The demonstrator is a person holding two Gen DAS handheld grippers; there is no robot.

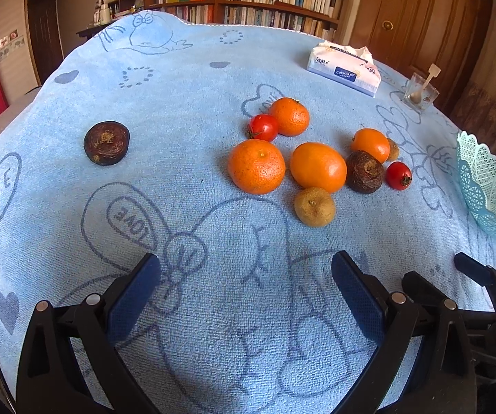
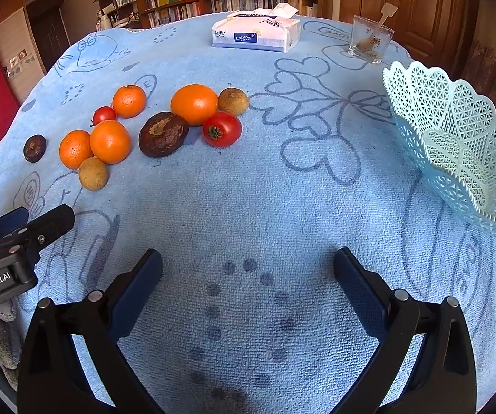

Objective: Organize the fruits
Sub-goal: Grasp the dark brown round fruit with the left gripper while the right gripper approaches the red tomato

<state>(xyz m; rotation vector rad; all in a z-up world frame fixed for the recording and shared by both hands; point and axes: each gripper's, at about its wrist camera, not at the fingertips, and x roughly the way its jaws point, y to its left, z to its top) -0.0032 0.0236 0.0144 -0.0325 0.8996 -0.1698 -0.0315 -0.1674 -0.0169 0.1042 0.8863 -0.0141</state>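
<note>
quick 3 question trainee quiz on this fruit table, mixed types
1. True or false: the lattice basket already holds fruit.
2. How many cherry tomatoes lie on the blue towel? A) one B) two C) four
3. Fill in: both the left gripper and right gripper are ____.

Key: 1 false, it is empty. 2 B, one beside an orange, one nearer the basket. 3 open.

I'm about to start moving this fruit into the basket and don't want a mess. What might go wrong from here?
1. The fruits sit packed together: the near tomato touches an orange and a dark brown fruit, so wide-open jaws may nudge neighbours and set them rolling.
2. Tomatoes probably bruise if squeezed hard.
3. The basket sits at the towel's edge; a push may tip it.
</note>
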